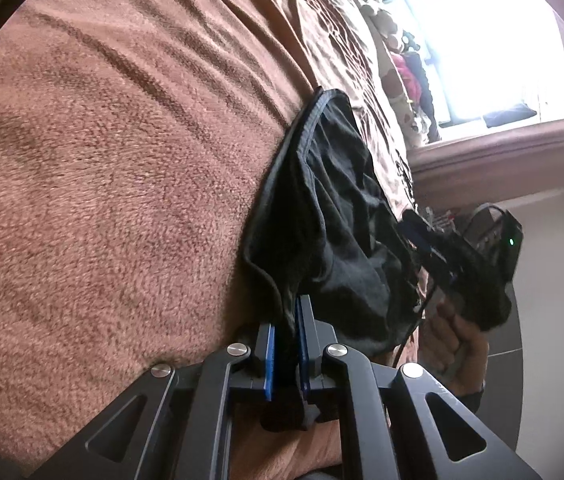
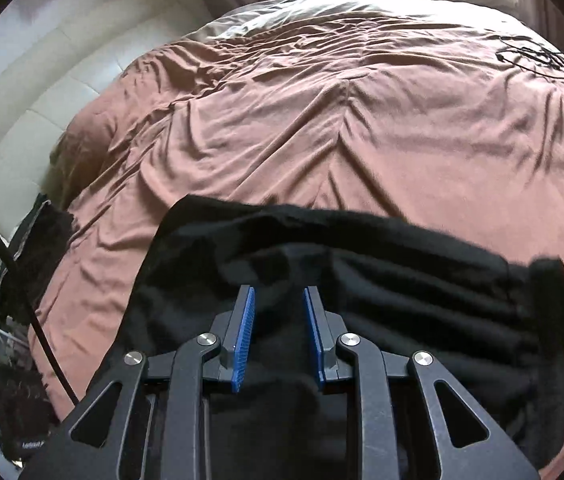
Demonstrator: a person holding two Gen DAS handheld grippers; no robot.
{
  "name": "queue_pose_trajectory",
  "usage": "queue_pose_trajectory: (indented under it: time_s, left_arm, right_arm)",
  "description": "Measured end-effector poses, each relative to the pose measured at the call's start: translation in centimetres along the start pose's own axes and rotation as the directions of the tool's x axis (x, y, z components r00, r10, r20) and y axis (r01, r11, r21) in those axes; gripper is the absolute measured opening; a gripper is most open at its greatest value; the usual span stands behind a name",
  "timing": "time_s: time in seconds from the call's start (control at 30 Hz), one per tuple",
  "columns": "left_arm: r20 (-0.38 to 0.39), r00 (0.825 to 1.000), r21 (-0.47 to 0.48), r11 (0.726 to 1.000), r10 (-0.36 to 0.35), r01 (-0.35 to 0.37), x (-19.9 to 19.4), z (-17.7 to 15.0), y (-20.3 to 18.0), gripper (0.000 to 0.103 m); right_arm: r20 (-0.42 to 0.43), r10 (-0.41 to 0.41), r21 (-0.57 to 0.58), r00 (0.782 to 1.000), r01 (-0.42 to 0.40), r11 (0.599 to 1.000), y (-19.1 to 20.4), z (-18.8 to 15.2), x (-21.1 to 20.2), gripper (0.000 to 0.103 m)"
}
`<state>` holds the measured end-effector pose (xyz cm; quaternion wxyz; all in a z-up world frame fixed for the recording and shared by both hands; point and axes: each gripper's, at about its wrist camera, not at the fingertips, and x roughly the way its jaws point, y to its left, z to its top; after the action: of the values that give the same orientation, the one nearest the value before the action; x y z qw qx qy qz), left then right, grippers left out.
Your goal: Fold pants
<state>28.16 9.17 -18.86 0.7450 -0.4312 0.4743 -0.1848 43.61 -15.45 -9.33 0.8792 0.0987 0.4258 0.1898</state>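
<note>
Black pants (image 1: 330, 208) lie bunched on a brown fleece bed cover (image 1: 102, 160). My left gripper (image 1: 286, 312) is shut on a fold of their near edge, with black cloth pinched between the blue pads. In the left wrist view the right gripper (image 1: 422, 236) sits at the pants' far side, gripped by a hand (image 1: 458, 344). From the right wrist view the pants (image 2: 402, 280) spread in a wide band across the bed cover (image 2: 322, 120). My right gripper (image 2: 278, 290) hovers over them with its jaws apart, ribbed pad faces bare, nothing pinched.
A bright window (image 1: 482, 40) and stuffed toys (image 1: 398, 64) lie beyond the bed. A black cable (image 2: 22, 280) hangs at the left bed edge beside a white padded wall (image 2: 42, 100). A tangled black cord (image 2: 538, 58) rests on the far right of the cover.
</note>
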Motion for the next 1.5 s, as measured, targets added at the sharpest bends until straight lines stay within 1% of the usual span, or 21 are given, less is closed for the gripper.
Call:
queue_pose_trajectory:
  time_s: [0.17, 0.27, 0.33, 0.43, 0.5, 0.57, 0.6, 0.67, 0.83, 0.97, 1.03, 1.1, 1.17, 1.33, 1.43, 1.47, 1.5]
  left_arm:
    - [-0.004, 1.0, 0.004, 1.0, 0.0, 0.0, -0.3, -0.4, -0.2, 0.011]
    - [-0.005, 1.0, 0.009, 1.0, 0.005, -0.004, -0.1, -0.4, -0.3, 0.011]
    - [-0.001, 1.0, 0.02, 1.0, 0.012, -0.012, -0.1, -0.4, -0.5, 0.011]
    - [0.015, 1.0, 0.032, 0.999, 0.017, -0.017, -0.3, -0.2, -0.9, 0.008]
    - [0.025, 1.0, 0.048, 0.999, 0.007, -0.009, -0.7, -0.1, -1.4, 0.007]
    - [0.032, 0.999, 0.053, 0.999, -0.004, 0.003, -1.0, 0.0, -1.8, 0.007]
    - [0.035, 0.999, 0.056, 0.998, -0.008, 0.006, -1.1, 0.0, -2.0, 0.007]
    - [0.039, 0.999, 0.06, 0.998, -0.014, 0.011, -1.4, 0.1, -2.2, 0.007]
    - [0.053, 0.998, 0.074, 0.997, -0.014, 0.011, -2.0, 0.2, -3.0, 0.007]
    - [0.064, 0.998, 0.087, 0.996, -0.019, 0.014, -2.3, 0.3, -4.0, 0.007]
    - [0.069, 0.997, 0.094, 0.995, -0.029, 0.022, -2.6, 0.2, -4.4, 0.007]
    - [0.071, 0.997, 0.099, 0.995, -0.038, 0.031, -2.8, 0.1, -4.7, 0.007]
    - [0.069, 0.997, 0.104, 0.994, -0.046, 0.039, -2.8, 0.1, -5.2, 0.007]
    - [0.06, 0.994, 0.106, 0.991, -0.091, 0.084, -2.2, 0.5, -6.0, 0.007]
    - [0.063, 0.991, 0.108, 0.988, -0.116, 0.108, -2.3, 0.6, -6.7, 0.007]
    - [0.066, 0.99, 0.109, 0.987, -0.124, 0.117, -2.4, 0.7, -7.1, 0.007]
    - [0.067, 0.989, 0.11, 0.986, -0.136, 0.128, -2.4, 0.8, -7.4, 0.007]
  right_arm:
    - [-0.013, 0.018, 0.01, 1.0, -0.018, 1.0, -0.6, -2.5, -1.7, 0.023]
    - [-0.011, 0.023, 0.016, 1.0, -0.023, 1.0, -0.4, -3.5, -2.5, 0.023]
    - [-0.004, 0.033, 0.023, 0.999, -0.033, 0.999, -0.4, -4.3, -3.2, 0.023]
    - [0.012, 0.044, 0.032, 0.999, -0.044, 0.999, -0.3, -5.4, -3.9, 0.023]
    - [0.017, 0.057, 0.052, 0.998, -0.058, 0.997, -0.6, -6.0, -4.0, 0.023]
    - [0.043, 0.037, 0.066, 0.998, -0.04, 0.997, -0.7, -6.7, -4.5, 0.023]
    - [0.054, 0.033, 0.065, 0.998, -0.037, 0.997, -0.5, -6.9, -4.7, 0.023]
    - [0.061, 0.053, 0.06, 0.997, -0.056, 0.997, -0.1, -7.5, -4.9, 0.023]
    - [0.049, 0.077, 0.033, 0.996, -0.078, 0.996, 1.1, -8.6, -4.7, 0.023]
    - [0.052, 0.068, 0.003, 0.996, -0.068, 0.998, 1.7, -9.2, -4.9, 0.023]
    - [0.032, 0.056, -0.008, 0.998, -0.056, 0.998, 2.0, -9.7, -4.3, 0.023]
    - [-0.01, 0.041, -0.009, 0.999, -0.041, 0.999, 2.1, -10.6, -3.4, 0.023]
    - [-0.016, 0.03, -0.012, 0.999, -0.03, 0.999, 2.2, -10.9, -3.4, 0.023]
    - [-0.013, 0.03, -0.001, 0.999, -0.03, 1.0, 2.1, -12.2, -4.9, 0.023]
    - [-0.07, 0.02, 0.051, 0.997, -0.016, 0.999, 2.0, -12.5, -6.3, 0.023]
    - [-0.083, 0.026, 0.072, 0.996, -0.02, 0.997, 2.1, -12.3, -7.3, 0.023]
    - [-0.062, 0.043, 0.071, 0.997, -0.039, 0.997, 2.3, -12.0, -8.4, 0.023]
